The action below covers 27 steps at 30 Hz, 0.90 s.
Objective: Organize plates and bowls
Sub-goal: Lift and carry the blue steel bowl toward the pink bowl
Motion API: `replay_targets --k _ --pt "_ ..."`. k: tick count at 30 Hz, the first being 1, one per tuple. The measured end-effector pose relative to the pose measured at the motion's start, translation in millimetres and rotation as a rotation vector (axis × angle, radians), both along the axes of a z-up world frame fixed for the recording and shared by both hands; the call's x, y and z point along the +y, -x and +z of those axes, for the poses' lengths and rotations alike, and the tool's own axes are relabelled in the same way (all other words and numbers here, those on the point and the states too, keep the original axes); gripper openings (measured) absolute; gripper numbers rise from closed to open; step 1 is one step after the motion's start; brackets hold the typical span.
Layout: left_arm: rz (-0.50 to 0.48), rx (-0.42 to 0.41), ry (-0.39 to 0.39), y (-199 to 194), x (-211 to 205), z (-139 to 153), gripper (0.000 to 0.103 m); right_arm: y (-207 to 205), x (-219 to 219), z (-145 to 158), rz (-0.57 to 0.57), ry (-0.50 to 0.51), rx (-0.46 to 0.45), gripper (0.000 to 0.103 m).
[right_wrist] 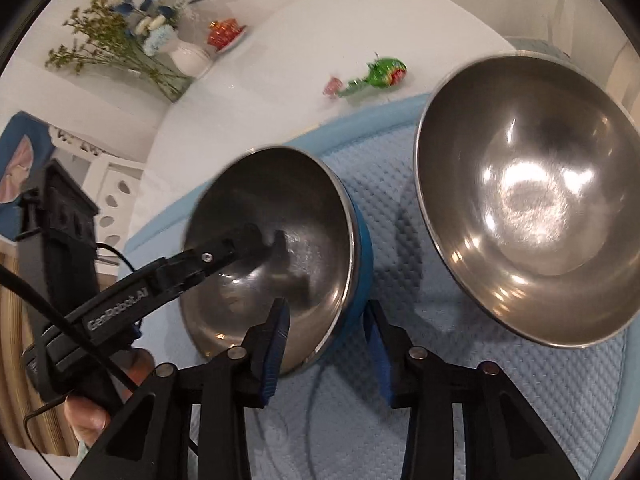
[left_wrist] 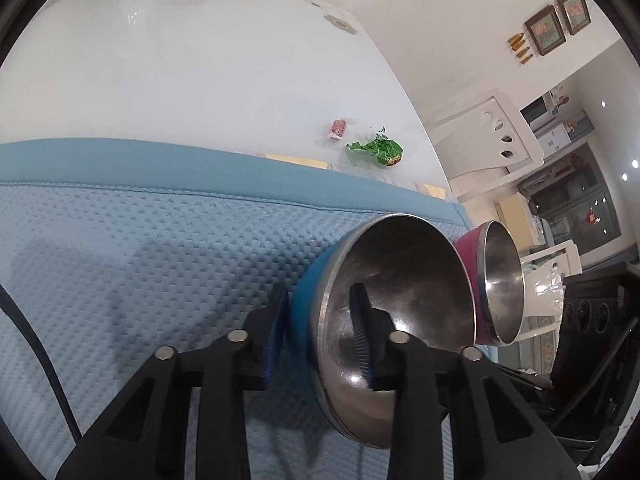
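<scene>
Room: a white glossy surface [left_wrist: 200,80] carries a quilted blue mat [left_wrist: 140,240], with white chairs [left_wrist: 492,136] and kitchen cabinets behind.
Task thing: the blue bowl [left_wrist: 400,280], steel inside, sits on the mat and looks tipped towards the cameras.
Left claw [left_wrist: 318,292]: it is clamped on the blue bowl's rim, one pad on the blue outer wall and the other inside on the steel.
Right claw [right_wrist: 325,304]: it straddles the same bowl's near rim with jaws narrow, one pad inside and one just beside the blue wall. Whether the pads actually press cannot be told.
Neighbour: a pink bowl [left_wrist: 472,264] lies just beside the blue bowl on the side away from the left claw. The big steel bowl [right_wrist: 520,200] in the right wrist view is probably the same one, though its outer colour is hidden.
Risk one: two claws on one rim could pull against each other, twisting the bowl out of a pad.
Risk two: smooth steel gives little friction, so a tilted lift may let the bowl slide and clang onto its neighbour.
Risk three: swinging the blue bowl sideways could knock the pink bowl along the mat.
Clutter: a green wrapper [left_wrist: 376,150] and a red sweet [left_wrist: 339,128] lie beyond the blue bowl, off the mat.
Far end: a vase [right_wrist: 190,58] of flowers stands well apart from the blue bowl.
Obstruction: only the neighbouring bowl crowds the blue bowl.
</scene>
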State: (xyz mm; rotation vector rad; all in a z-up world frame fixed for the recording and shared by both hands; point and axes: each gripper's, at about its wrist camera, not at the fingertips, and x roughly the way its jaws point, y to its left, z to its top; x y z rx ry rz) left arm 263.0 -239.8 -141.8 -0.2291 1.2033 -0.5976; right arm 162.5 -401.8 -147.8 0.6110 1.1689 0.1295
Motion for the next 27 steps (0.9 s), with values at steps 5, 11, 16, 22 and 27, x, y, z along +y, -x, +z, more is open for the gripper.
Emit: replay_targets --k 5,11,16,22,27 --pt "0.006 -0.037 0.070 9.6 8.5 16.7 0.021 0.6 4.0 0.8 0.032 0.052 0.006 0.030" --pt "-0.002 -0.130 0.048 33.3 8.7 55.1 0.021 18.4 9.5 36.8 0.068 0.116 -0.035 0.030" --pt "0.018 -0.179 0.081 67.0 20.4 93.5 0.021 45.2 5.7 77.7 0.078 0.083 -0.082 0.030" --pt "0.063 -0.227 0.079 128.4 32.1 129.0 0.021 92.6 15.5 121.8 0.118 0.092 -0.134 0.030" --pt "0.100 -0.241 0.062 180.7 43.6 141.9 0.021 140.0 21.2 127.6 0.140 0.039 -0.102 0.030"
